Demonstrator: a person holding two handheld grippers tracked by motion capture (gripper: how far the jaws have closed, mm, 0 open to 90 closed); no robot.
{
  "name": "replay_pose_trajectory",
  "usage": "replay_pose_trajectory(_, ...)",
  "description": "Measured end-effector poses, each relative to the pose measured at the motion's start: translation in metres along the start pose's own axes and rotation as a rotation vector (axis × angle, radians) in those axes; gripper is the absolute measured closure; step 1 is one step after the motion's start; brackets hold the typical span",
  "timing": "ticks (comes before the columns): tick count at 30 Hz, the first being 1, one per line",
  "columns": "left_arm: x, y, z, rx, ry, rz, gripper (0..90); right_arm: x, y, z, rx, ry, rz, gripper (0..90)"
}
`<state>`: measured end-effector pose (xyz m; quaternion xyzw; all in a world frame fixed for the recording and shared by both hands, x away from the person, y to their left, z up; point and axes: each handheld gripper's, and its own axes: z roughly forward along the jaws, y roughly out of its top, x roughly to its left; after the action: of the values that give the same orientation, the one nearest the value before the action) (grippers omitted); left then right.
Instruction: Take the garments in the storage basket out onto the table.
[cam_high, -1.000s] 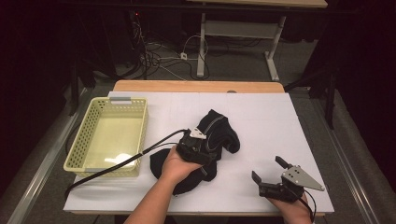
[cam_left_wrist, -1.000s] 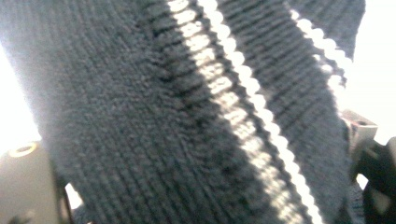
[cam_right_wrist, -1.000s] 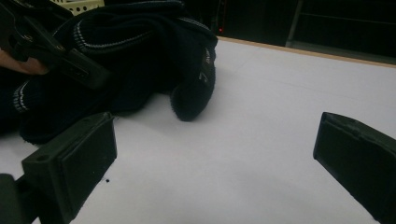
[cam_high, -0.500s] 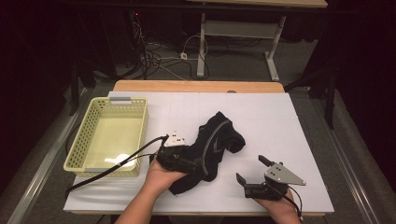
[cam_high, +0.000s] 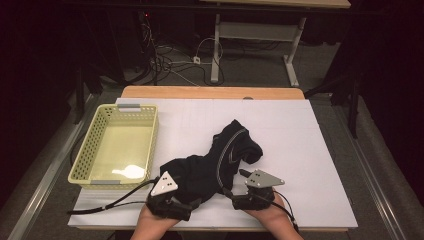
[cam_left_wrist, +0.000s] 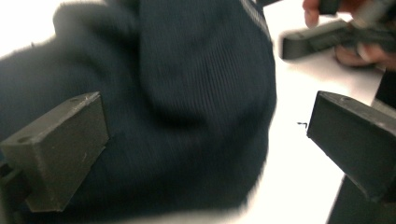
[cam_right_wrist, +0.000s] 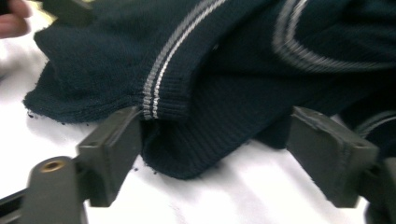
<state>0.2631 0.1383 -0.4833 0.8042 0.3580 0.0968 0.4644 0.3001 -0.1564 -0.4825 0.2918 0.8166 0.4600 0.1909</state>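
Observation:
A dark navy knit garment (cam_high: 220, 160) with thin grey stripes lies crumpled near the middle of the white table (cam_high: 310, 165). My left gripper (cam_high: 172, 194) sits at the garment's near left end. In the left gripper view its jaws stand wide open after spreading, with navy cloth (cam_left_wrist: 187, 102) bulging between them and touching neither pad firmly. My right gripper (cam_high: 240, 182) is at the garment's near right edge. Its jaws have just been closing. A folded striped hem (cam_right_wrist: 187, 121) lies between them, and the pads do not squeeze it.
A pale yellow plastic basket (cam_high: 150, 135) stands at the table's left side, close to my left gripper's cable (cam_high: 115, 202). A wooden strip (cam_high: 210, 92) runs along the far edge. Beyond it the floor holds cables and another table's legs.
My left gripper slid left and toward the near edge, off the garment's middle to its end. My right gripper moved left up to the garment. The cloth's near part now stretches further left.

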Motion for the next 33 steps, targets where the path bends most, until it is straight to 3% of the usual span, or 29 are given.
replay_pose_trajectory(3,-0.005,-0.012,-0.008,0.004,0.018,0.010,0.0,0.000,0.002,0.008,0.068,-0.002,0.009,24.6)
replay_pose_trajectory(9,-0.009,-0.032,-0.026,-0.047,0.051,-0.056,0.0,-0.006,0.004,0.018,0.167,0.027,0.073,35.5)
replay_pose_trajectory(12,-0.009,-0.035,-0.028,-0.055,0.048,-0.071,0.0,-0.004,0.005,0.023,0.211,0.042,0.039,48.0)
replay_pose_trajectory(15,-0.009,-0.030,-0.024,-0.077,0.025,-0.068,0.0,0.000,0.005,0.022,0.206,0.050,0.003,62.2)
replay_pose_trajectory(17,-0.011,-0.026,-0.020,-0.085,0.008,-0.034,0.0,0.001,0.005,0.021,0.195,0.054,-0.009,76.7)
replay_pose_trajectory(18,-0.011,-0.024,-0.017,-0.087,-0.007,-0.026,0.0,0.002,0.005,0.021,0.194,0.054,-0.021,79.8)
replay_pose_trajectory(21,-0.012,-0.018,-0.011,-0.082,-0.060,0.002,0.0,0.005,0.004,0.019,0.185,0.053,-0.057,82.4)
replay_pose_trajectory(23,-0.012,-0.015,-0.008,-0.091,-0.060,0.035,0.0,0.008,0.003,0.016,0.151,0.045,-0.082,82.8)
replay_pose_trajectory(27,-0.010,-0.008,-0.005,-0.122,-0.073,0.059,0.0,0.011,0.000,0.004,0.117,0.052,-0.068,82.9)
replay_pose_trajectory(33,-0.019,0.005,0.008,-0.087,-0.086,0.099,0.0,0.015,-0.009,-0.013,0.093,0.037,-0.082,83.2)
